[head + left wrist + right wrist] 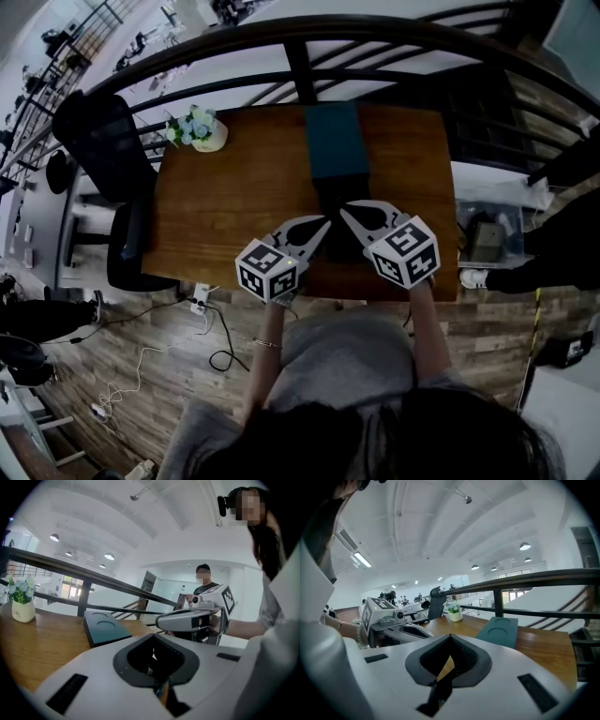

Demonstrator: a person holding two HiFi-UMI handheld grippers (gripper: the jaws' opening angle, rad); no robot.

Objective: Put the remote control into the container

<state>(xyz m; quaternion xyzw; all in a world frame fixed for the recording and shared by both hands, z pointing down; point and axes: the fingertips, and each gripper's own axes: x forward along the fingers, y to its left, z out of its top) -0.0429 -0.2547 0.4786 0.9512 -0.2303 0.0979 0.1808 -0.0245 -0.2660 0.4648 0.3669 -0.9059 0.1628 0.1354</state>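
The remote control cannot be picked out with certainty: a dark strip (pixel 339 220) runs from the near end of the container (pixel 336 141) toward the near edge of the tabletop (pixel 234 206), and whether it is the remote or shadow cannot be told. The teal container, with two round recesses on its top, lies at the middle of the far edge. The left tool (pixel 323 223) and right tool (pixel 347 215) hover just beyond the container's near end, on either side of the strip, tips angled toward each other. Each has its jaws together with nothing between them. Bare wood lies open to the container's left and right. A flower pot (pixel 202 131) stands well left of the container at the far corner. A dark railing (pixel 375 37) curves behind the container, and an office chair (pixel 103 150) stands beyond the pot.
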